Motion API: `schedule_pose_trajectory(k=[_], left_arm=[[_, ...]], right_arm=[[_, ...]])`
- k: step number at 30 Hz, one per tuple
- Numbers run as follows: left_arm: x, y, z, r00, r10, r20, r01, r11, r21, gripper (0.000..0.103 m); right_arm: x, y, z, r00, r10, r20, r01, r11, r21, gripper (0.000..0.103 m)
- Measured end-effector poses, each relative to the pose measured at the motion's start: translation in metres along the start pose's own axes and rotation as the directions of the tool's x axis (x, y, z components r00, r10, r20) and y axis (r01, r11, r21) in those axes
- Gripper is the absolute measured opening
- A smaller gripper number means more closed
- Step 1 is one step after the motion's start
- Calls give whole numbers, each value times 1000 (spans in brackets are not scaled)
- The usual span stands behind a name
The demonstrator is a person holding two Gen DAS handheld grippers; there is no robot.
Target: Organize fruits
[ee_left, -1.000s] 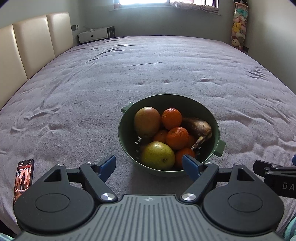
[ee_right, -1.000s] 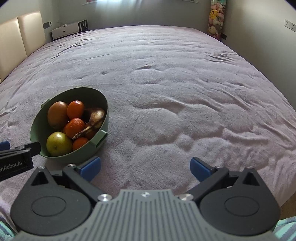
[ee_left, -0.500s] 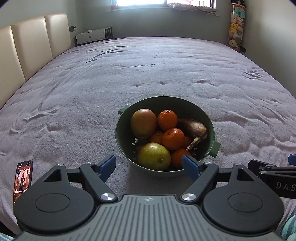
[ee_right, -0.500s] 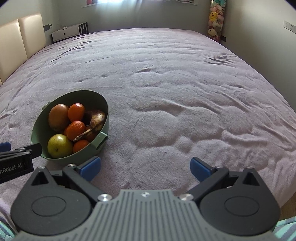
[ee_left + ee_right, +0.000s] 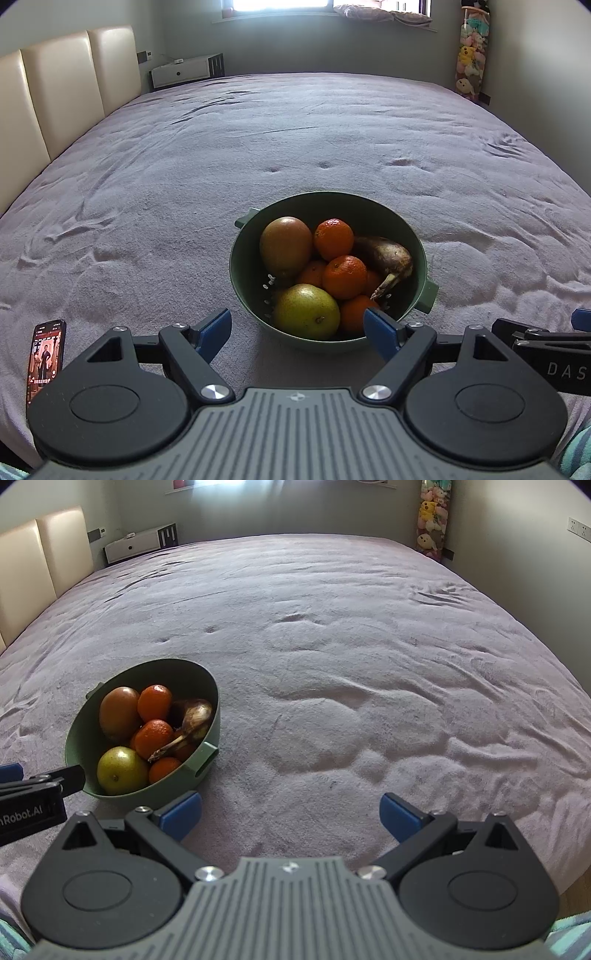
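A green bowl (image 5: 328,206) stands on the purple bedspread, also in the right wrist view (image 5: 173,672). It holds a brownish mango (image 5: 285,245), a yellow-green pear (image 5: 306,312), several oranges (image 5: 343,277) and a dark overripe banana (image 5: 388,256). My left gripper (image 5: 297,330) is open and empty just in front of the bowl's near rim. My right gripper (image 5: 290,814) is open and empty over bare bedspread, to the right of the bowl.
A phone (image 5: 46,356) with a lit screen lies on the bed at the near left. A cream headboard (image 5: 62,92) runs along the left. A white cabinet (image 5: 184,70) and hanging plush toys (image 5: 471,51) stand beyond the bed.
Both views have tilted slightly, so the bowl sits a little lower and further left in the left wrist view. Both grippers stay open and empty.
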State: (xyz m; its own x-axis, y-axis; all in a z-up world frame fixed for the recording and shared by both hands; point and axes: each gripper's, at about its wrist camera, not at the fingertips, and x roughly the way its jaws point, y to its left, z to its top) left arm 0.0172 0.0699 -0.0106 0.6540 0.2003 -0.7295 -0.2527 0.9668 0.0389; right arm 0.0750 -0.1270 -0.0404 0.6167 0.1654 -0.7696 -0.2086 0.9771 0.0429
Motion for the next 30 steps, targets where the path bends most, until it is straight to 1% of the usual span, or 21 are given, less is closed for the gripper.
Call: schedule_pose_trajectory(k=[30], left_arm=[[-2, -5, 1, 1000, -12, 1, 12, 1000, 6, 95]], right_arm=[[2, -8, 0, 1000, 13, -17, -13, 999, 37, 99]])
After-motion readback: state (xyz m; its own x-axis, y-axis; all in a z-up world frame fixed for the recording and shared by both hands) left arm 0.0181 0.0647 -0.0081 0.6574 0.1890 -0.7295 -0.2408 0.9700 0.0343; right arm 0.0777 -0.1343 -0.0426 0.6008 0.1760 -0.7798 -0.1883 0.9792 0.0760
